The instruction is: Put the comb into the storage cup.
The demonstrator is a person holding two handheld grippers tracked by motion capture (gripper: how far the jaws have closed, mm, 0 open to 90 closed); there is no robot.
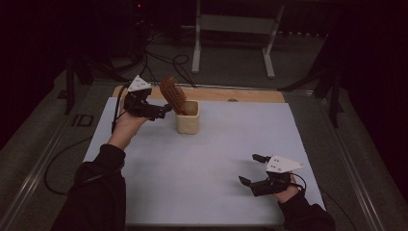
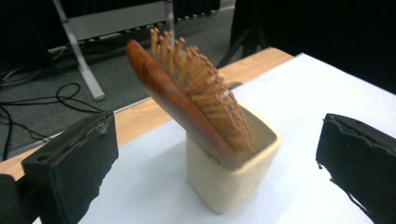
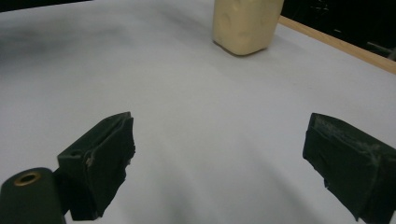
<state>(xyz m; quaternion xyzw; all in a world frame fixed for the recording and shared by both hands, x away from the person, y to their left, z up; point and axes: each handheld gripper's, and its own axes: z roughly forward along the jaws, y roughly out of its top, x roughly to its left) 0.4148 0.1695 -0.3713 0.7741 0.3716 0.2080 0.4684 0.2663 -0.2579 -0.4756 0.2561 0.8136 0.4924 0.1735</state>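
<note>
Hairbrush leans left in the far cup, just right of the left tool, jaws apart.

A big flat white table top has a light brown wooden strip along its far edge. One small cream square cup stands right on the white top, near that wooden strip. A brown wooden hairbrush leans inside the cup, tilted.
</note>
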